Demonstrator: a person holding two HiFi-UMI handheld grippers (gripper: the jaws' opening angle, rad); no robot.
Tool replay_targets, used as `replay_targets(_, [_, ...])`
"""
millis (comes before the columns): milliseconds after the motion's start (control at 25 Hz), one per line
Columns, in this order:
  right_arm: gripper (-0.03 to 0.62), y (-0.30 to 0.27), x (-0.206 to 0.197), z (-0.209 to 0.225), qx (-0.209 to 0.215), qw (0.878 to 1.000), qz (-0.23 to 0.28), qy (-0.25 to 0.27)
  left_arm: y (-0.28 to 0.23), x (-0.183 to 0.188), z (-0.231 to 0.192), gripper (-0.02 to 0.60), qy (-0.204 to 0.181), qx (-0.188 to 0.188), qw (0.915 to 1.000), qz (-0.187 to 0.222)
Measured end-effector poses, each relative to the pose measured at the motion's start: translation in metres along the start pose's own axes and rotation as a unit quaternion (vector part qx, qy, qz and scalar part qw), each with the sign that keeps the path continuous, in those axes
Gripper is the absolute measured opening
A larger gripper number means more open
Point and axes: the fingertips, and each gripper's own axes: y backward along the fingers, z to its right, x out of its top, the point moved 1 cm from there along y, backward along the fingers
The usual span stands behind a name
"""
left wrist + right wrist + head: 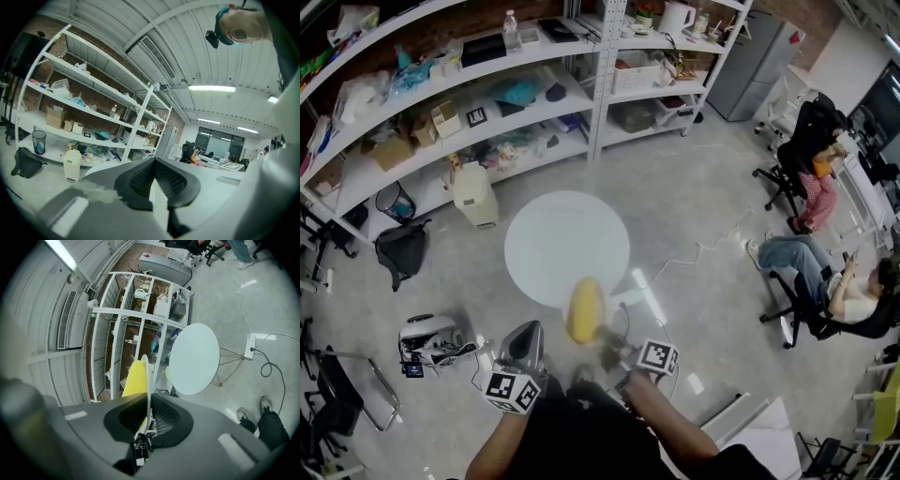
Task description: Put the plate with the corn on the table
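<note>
**Head view:** The person is standing over the round white table (567,246), which is lying ahead of both grippers. The yellow corn (586,309) is hanging in the air just short of the table's near edge. The plate under it is too faint here to outline. The right gripper (611,347) is reaching in to the corn from the lower right. The left gripper (525,339) is hovering beside it, apart from the corn.

**Left gripper view:** The left gripper (153,161) is pointing out towards the white shelving (93,108). Its jaws are drawn together at the tips and are carrying nothing. Neither plate nor corn is showing in this view.

**Right gripper view:** The right gripper (149,401) is pinching the thin white rim of the plate (147,373), which is showing edge-on between its jaws. The corn (134,378) is lying against the plate's face, right beyond the pads. The table (194,357) is waiting farther off, well apart from the plate.

**Handling:** The plate is looking stiff, thin and smooth, and probably light. A hold on one edge is leaving the rest of the plate, with the corn, hanging out unsupported. The rim could be slipping in the pads and the corn sliding off if the plate tips, so a deep bite on the rim and a level carry are looking wise.
</note>
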Motion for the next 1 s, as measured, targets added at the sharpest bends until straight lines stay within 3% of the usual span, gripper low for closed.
replay_targets(1000, [0.034,-0.048,0.026,-0.005,-0.027,1.0,0.014,-0.002,-0.052,0.017,-0.05,0.005,0.005,-0.016,0.9999,-0.002])
